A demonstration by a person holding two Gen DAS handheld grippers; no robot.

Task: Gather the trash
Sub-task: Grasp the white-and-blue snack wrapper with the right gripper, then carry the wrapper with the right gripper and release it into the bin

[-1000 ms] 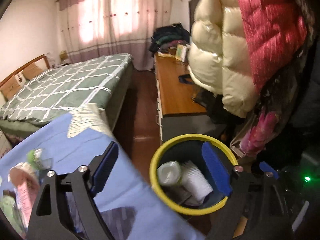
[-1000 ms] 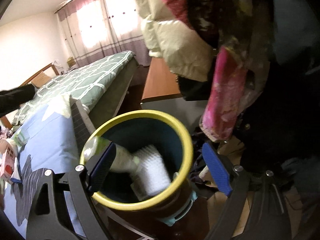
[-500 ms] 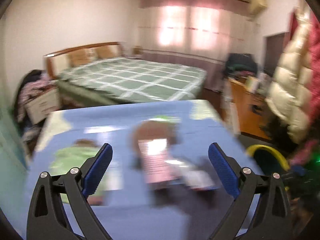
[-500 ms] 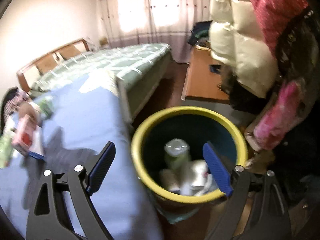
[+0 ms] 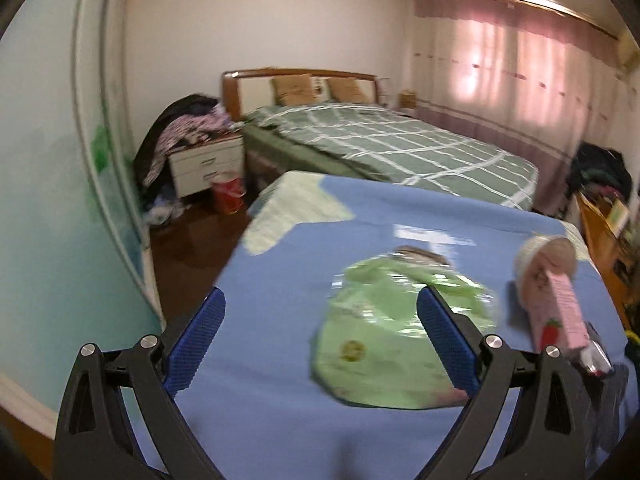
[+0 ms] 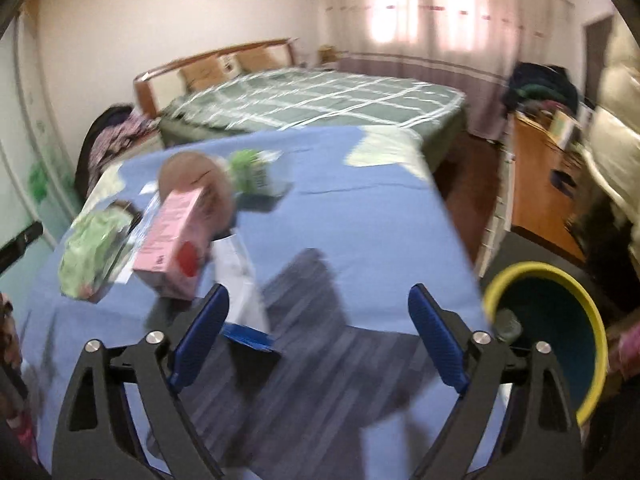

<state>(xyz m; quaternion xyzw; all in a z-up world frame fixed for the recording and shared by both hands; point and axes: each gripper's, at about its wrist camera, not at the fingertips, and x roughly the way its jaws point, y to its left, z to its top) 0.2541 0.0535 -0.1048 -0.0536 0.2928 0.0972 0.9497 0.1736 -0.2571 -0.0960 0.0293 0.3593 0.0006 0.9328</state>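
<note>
Left wrist view: the left gripper (image 5: 320, 336) hangs over a blue cloth-covered table (image 5: 280, 420), its blue-padded jaws spread wide and holding nothing; they have just been opening further. A crumpled pale-green plastic bag (image 5: 384, 336) lies flat on the cloth, mostly between the jaws but crowding the right-hand pad. Beyond that pad, a pink rectangular carton with a strawberry print (image 5: 560, 312) leans against a round brownish paper cup (image 5: 548, 256).

Right wrist view: the right gripper (image 6: 318, 328) is likewise open and empty, though its jaws have just narrowed slightly. Only bare cloth and shadow sit between them. The pink carton, cup and green bag lie ahead of the left-hand jaw, and a white and blue flat wrapper (image 6: 240, 292) reaches that pad. A yellow-rimmed dark-blue round bin (image 6: 556, 332) stands outside the right-hand jaw, off the table edge.

For a clean pick, the left gripper should probably centre the bag between its pads, then descend and close low to pinch the crumpled film.
</note>
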